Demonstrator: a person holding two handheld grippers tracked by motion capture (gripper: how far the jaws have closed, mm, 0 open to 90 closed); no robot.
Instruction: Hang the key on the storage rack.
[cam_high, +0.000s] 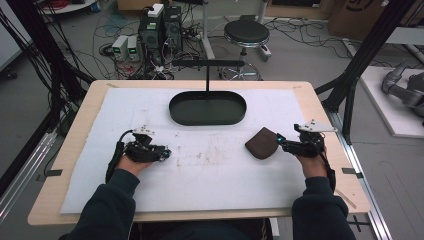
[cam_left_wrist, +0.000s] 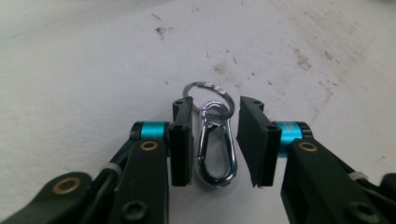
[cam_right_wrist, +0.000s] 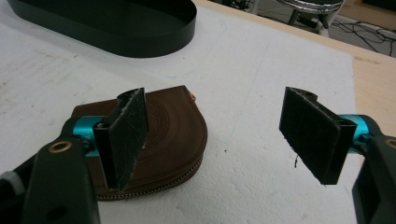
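the left gripper (cam_left_wrist: 215, 140) is sitting low over the white mat (cam_high: 210, 170), near its left edge, its jaws partly open on either side of a shiny steel carabiner (cam_left_wrist: 215, 151) without gripping it. the clip's long axis is running along the jaws, and its key ring (cam_left_wrist: 208, 98) is pointing away from the hand. the right gripper (cam_right_wrist: 219, 135) is gaping wide and empty near the mat's right edge; its left jaw is covering part of a brown zipped pouch (cam_right_wrist: 175, 135).
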